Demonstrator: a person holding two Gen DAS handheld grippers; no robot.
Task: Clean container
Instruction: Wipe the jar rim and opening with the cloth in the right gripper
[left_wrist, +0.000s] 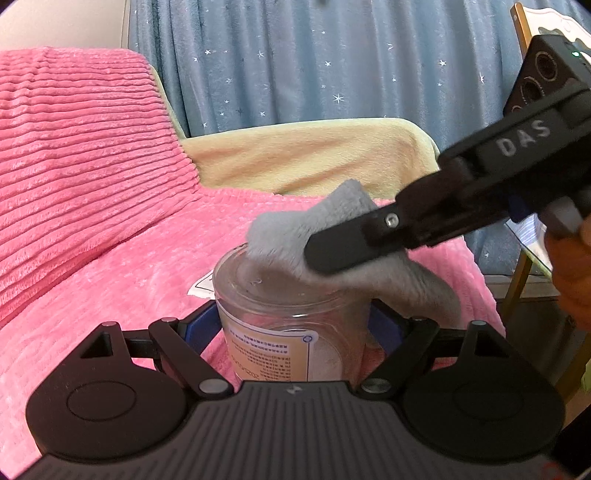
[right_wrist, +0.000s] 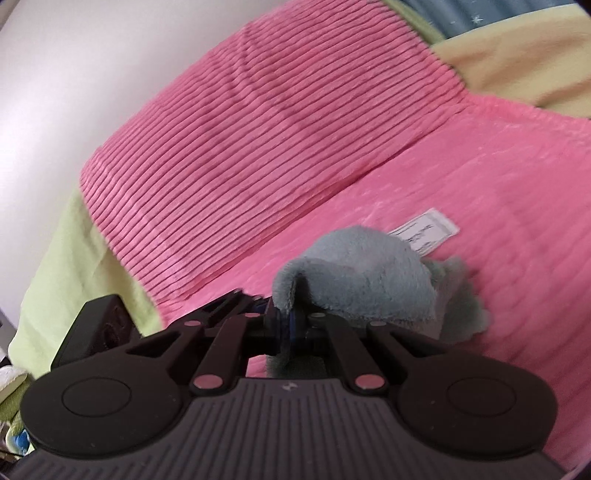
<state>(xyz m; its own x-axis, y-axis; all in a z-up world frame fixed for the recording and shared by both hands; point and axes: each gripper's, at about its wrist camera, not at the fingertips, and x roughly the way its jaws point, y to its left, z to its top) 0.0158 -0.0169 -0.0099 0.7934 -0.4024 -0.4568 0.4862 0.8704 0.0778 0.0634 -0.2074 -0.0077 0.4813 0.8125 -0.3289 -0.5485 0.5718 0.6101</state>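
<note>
The clear jar (left_wrist: 284, 317) was clamped upright in the left gripper (left_wrist: 295, 325), just above the pink blanket (left_wrist: 110, 277). A grey cloth (left_wrist: 295, 236) was pinched by the right gripper (right_wrist: 291, 325) and pressed into the jar's mouth.

- The right gripper (right_wrist: 286, 325) pinches a grey-blue fluffy cloth (right_wrist: 358, 280) between closed fingers.
- Behind lie a pink blanket (right_wrist: 480, 177), a ribbed pink cushion (right_wrist: 258, 140) and a white paper slip (right_wrist: 428, 230).

A ribbed pink plush blanket (left_wrist: 81, 155) spans nine o'clock; a blue star-dotted curtain (left_wrist: 314, 62) hangs at twelve; a fluffy grey cloth (left_wrist: 295, 236) sits centre.
</note>
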